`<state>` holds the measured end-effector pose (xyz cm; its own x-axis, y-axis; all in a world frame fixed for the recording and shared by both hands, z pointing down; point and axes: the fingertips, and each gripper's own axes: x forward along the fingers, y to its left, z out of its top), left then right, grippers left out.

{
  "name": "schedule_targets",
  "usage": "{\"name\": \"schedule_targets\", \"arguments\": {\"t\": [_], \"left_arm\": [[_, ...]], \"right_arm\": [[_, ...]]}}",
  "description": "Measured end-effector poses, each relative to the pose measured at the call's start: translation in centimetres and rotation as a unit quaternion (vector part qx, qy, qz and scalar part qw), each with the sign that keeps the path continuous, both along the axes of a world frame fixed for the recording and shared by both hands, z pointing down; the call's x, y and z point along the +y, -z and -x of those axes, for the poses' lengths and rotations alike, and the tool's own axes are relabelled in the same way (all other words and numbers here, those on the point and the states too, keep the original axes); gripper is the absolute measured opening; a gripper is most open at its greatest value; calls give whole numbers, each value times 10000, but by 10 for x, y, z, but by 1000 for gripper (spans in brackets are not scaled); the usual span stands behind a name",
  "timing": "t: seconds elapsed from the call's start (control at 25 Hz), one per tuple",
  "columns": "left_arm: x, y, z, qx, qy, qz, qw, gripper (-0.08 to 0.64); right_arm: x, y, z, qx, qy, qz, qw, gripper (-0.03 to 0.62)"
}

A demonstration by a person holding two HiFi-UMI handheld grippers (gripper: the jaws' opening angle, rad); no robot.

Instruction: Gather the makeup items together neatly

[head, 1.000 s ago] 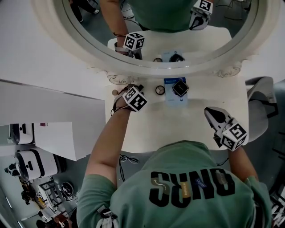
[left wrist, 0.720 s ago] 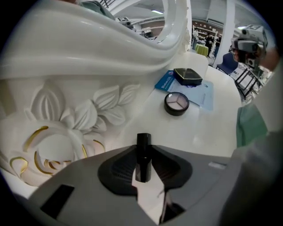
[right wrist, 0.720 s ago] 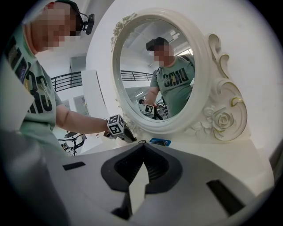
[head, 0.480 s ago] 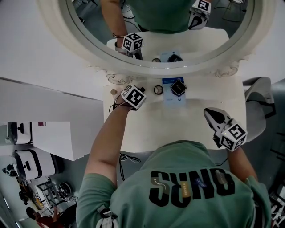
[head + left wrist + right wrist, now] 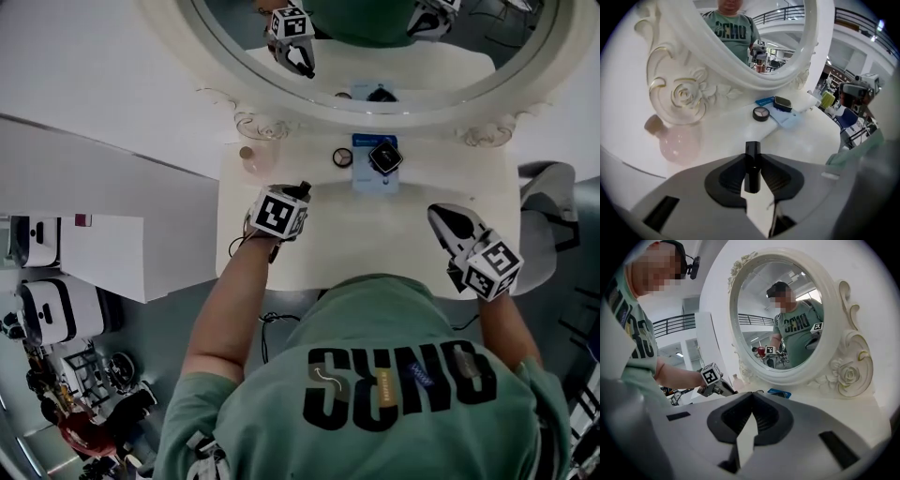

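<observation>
My left gripper [image 5: 752,159] is shut on a slim black makeup tube [image 5: 752,165], which stands upright between the pads. From the head view, the left gripper [image 5: 292,199] hovers over the left half of the white vanity table [image 5: 375,244], with the black tube [image 5: 302,190] at its tip. At the back, by the mirror, lie a small round compact [image 5: 342,157] [image 5: 761,113] and a black square compact [image 5: 385,156] [image 5: 783,103] on a blue packet [image 5: 373,180]. My right gripper [image 5: 444,219] [image 5: 751,398] is shut and empty, at the table's right.
A pink round perfume bottle [image 5: 248,155] [image 5: 677,140] stands at the back left corner, under the carved frame of the oval mirror [image 5: 234,84]. A grey chair [image 5: 548,206] is off the table's right edge. The person's torso covers the front edge.
My left gripper has drawn back from the mirror's base toward the middle of the table's left half, with the black tube in it. The right gripper has barely moved.
</observation>
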<state>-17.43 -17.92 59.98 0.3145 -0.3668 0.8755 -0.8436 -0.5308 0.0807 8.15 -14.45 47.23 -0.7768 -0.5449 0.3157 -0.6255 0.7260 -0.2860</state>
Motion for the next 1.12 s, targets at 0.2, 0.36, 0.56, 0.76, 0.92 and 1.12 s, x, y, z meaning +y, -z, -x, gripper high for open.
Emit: {"name": "schedule_targets", "arguments": {"t": [0.2, 0.36, 0.56, 0.76, 0.92, 1.12], "left_arm": [[48, -38, 20, 181, 931, 44, 9955, 101], [68, -68, 37, 313, 1701, 79, 9849, 103], [78, -95, 57, 235, 2330, 85, 9721, 103], [77, -108, 62, 314, 2602, 193, 9648, 103], [73, -113, 64, 348, 2781, 242, 9596, 104], [73, -115, 66, 404, 2938, 259, 9547, 104]], "right_arm": [[7, -4, 19, 91, 355, 24, 9993, -6], [11, -11, 27, 205, 486, 93, 9986, -6], [18, -19, 31, 315, 566, 187, 9977, -6], [23, -20, 29, 374, 537, 219, 9976, -6], [26, -20, 27, 391, 469, 250, 9978, -6], [29, -19, 26, 393, 459, 227, 9979, -6]]}}
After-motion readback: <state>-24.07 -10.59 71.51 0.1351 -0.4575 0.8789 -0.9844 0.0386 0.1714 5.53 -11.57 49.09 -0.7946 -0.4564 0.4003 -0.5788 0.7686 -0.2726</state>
